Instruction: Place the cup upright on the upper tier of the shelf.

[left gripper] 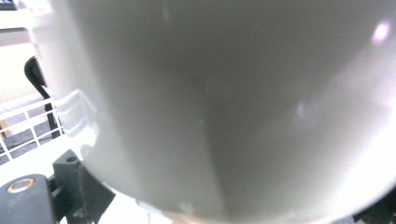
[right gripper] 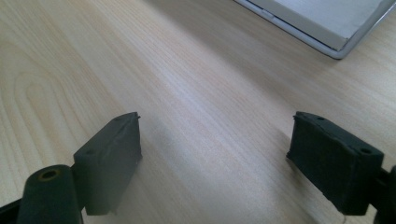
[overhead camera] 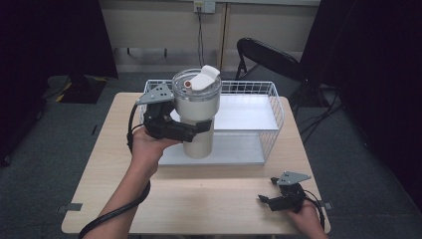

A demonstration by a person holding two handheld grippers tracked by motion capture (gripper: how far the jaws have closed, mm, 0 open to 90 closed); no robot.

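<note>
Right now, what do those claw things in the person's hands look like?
Both are black. The left claw has a grey three-cornered plate on top and a thick black cable trailing along the bare forearm. The right claw has the same grey plate and a thinner cable. Close up, its fingers are chunky black blocks with small holes. No sleeves show.

In the left gripper view, the pale tumbler (left gripper: 224,107) is blurred and cut off by the top and right edges, hiding the right jaw. In the high view, the right hand (overhead camera: 308,219) is cropped at the bottom edge.
</note>
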